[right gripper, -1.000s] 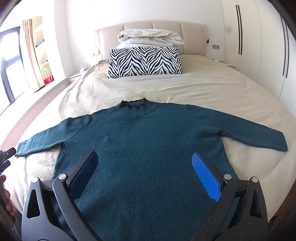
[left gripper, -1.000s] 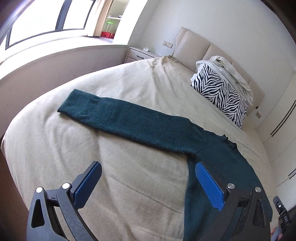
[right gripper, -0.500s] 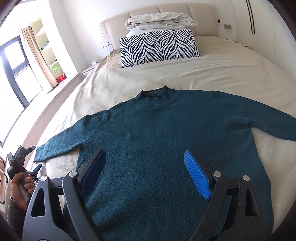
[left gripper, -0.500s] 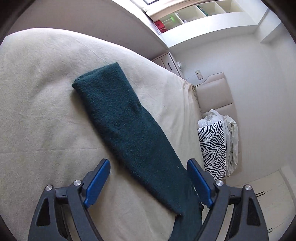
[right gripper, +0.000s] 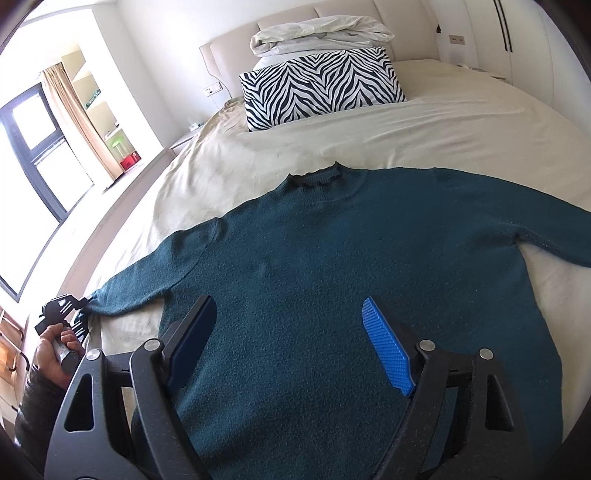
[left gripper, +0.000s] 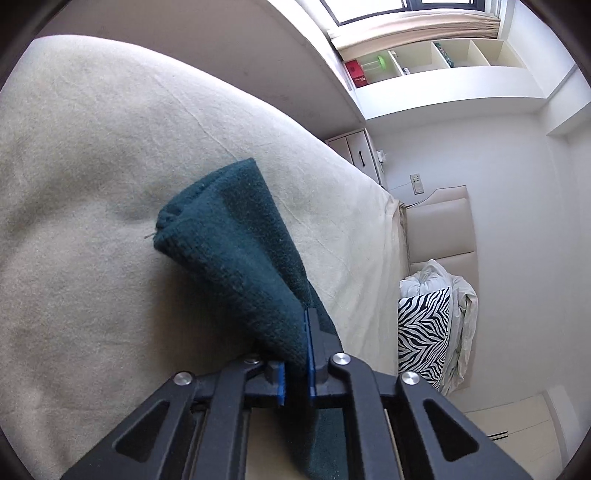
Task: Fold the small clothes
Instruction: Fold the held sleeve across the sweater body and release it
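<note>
A wide bed [right gripper: 461, 122] with a cream sheet fills the room. A dark teal sweater [right gripper: 332, 277] lies flat across the near half of the bed, front down or up cannot be told, its collar toward the headboard and both sleeves spread out to the sides. Beyond the sweater's collar, a zebra-striped pillow [right gripper: 321, 86] stands against the headboard, with a rumpled white duvet [right gripper: 321, 35] piled on top of it. Left of the sweater, past the edge of the bed, a window and open shelves line the wall.

The right gripper [right gripper: 291, 332] hovers over the sweater's lower body. Its blue fingers [right gripper: 388, 350] have just been closing a little but stand well apart, with only the flat knit below them and nothing pinched.

At the sweater's left sleeve end [left gripper: 229, 236], the left gripper [left gripper: 295, 354] has just snapped closed, clamping the cuff fabric, which bunches up ahead of the fingers. A hand [right gripper: 55, 350] holds that gripper's handle.
</note>
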